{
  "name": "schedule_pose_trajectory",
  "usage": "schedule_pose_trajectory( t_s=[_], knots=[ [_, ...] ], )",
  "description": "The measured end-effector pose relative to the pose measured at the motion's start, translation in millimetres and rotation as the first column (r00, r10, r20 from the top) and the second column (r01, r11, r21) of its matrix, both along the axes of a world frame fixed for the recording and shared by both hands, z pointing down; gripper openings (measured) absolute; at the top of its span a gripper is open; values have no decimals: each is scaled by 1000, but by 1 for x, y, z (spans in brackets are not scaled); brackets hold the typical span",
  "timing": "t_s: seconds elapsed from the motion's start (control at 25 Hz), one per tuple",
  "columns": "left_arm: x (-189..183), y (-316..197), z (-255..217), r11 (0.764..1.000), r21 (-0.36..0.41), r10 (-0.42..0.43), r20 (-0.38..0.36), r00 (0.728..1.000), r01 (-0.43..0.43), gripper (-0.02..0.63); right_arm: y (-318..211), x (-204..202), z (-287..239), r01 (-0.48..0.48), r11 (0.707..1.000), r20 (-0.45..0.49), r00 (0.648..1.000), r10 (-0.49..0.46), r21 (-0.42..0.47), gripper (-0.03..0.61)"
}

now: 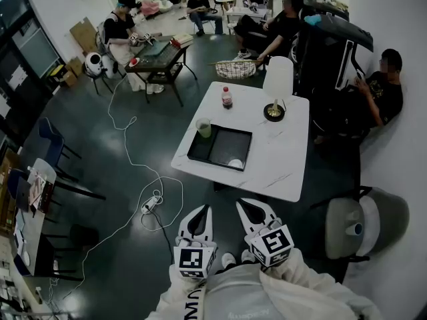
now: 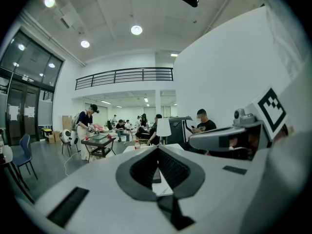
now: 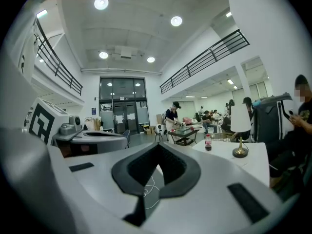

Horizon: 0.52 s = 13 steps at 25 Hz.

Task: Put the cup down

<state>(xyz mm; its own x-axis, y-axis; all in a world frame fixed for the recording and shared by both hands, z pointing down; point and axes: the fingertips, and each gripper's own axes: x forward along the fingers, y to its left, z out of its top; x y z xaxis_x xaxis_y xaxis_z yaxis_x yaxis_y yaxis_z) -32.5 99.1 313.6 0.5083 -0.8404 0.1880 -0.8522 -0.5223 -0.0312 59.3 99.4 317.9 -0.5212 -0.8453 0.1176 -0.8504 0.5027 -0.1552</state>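
Note:
A pale green cup (image 1: 203,127) stands on the white table (image 1: 280,159), at the far left corner of a black tray (image 1: 223,145); whether it is inside the tray I cannot tell. A small white bowl (image 1: 235,163) lies in the tray's near part. Both grippers are held low, close to the person's body and short of the table's near edge. My left gripper (image 1: 203,210) (image 2: 157,149) has its jaws together with nothing between them. My right gripper (image 1: 245,205) (image 3: 158,147) is likewise shut and empty, and it points past the table (image 3: 234,162).
A red-capped bottle (image 1: 227,97) and a white lamp (image 1: 277,85) stand at the table's far side. A grey chair (image 1: 363,222) is to the right. A white cable (image 1: 150,202) snakes over the dark floor at left. Seated people and another table (image 1: 157,55) are beyond.

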Motion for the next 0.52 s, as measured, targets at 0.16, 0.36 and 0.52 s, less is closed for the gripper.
schedule_pose_trajectory(
  t_s=[0.16, 0.36, 0.52],
  knots=[
    [1, -2, 0, 1000, -1, 5, 2, 1000, -5, 11, -4, 0, 0, -6, 1000, -7, 1000, 6, 0, 5],
    [-2, -4, 3, 1000, -9, 4, 4, 1000, -4, 11, -7, -3, 4, -3, 1000, -9, 1000, 3, -12, 5],
    [-7, -7, 3, 1000, -3, 1, 3, 1000, -1, 11, -9, -8, 5, 2, 1000, -10, 1000, -2, -11, 5]
  ],
)
